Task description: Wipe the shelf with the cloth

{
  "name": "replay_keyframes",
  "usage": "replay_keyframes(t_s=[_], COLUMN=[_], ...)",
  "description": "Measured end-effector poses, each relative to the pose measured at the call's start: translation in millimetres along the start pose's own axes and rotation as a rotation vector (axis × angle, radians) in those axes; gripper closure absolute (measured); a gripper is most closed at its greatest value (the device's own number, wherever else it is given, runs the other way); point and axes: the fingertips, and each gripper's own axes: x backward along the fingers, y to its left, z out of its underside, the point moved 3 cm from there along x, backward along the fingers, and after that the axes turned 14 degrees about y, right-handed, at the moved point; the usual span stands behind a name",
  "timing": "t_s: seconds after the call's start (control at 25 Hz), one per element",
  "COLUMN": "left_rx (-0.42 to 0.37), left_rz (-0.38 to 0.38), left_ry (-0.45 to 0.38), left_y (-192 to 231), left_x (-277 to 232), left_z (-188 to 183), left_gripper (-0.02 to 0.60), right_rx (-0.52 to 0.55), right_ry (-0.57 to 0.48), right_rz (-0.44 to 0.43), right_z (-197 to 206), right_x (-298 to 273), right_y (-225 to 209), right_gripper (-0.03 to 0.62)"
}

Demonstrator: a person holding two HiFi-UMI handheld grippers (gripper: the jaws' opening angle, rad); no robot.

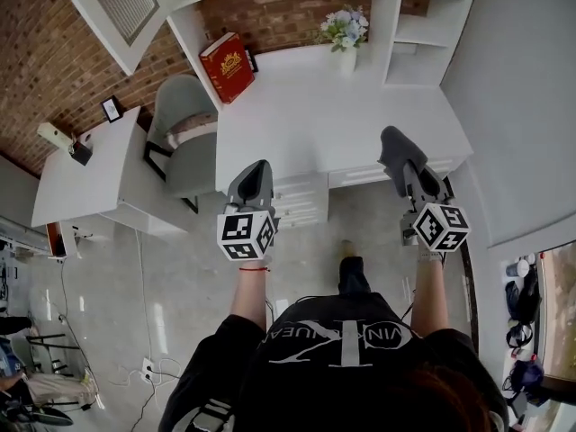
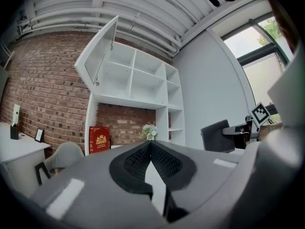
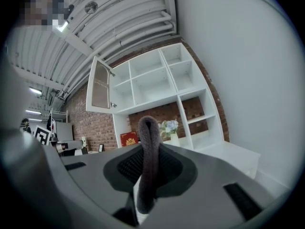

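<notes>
A dark grey cloth [image 3: 147, 156], folded, stands upright pinched between the right gripper's fingers [image 3: 177, 168], apart from the white shelf [image 3: 151, 87].

No legible text (shirt [image 1: 342, 336] lettering, red book [image 1: 227, 66] cover unclear)

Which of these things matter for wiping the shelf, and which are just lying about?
For the job: dark grey cloth gripped in the right gripper; white open shelf unit.
Lying about: red hardcover book; white vase of pale flowers; grey padded chair; small black picture frame.
</notes>
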Motion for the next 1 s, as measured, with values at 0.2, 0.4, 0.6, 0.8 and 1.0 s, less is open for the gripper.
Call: replay_keyframes(t_s=[0.2,0.4,0.6,0.8,1.0], left_rx=[0.007,0.025,0.031,0.037,0.04], left_rz=[-0.029,-0.05,-0.064,-0.091,-0.096], left_ry=[-0.001,-0.021,-0.017,-0.017,-0.015], left_y=[14,22,27,34,36], left_x=[-38,-80,-116,-155,-193], left_z=[-23,-46,-62,-75,-86], left_gripper=[0.57,0.571,0.571,0.571,0.571], right_rx=[0.004,0.019,0.03,0.041,0.062], right_ry=[0.0,-0.005,0.003,0.021,0.044], right_rz=[-0.039,-0.076,-0.12,-0.176,-0.219], right_z=[-27,-56,-78,-95,-108], right_x=[-45,-89,-130,-171,-210], right_y=[-18,-40,-55,-71,-86], right_gripper=[0.534,0.534,0.534,0.534,0.534])
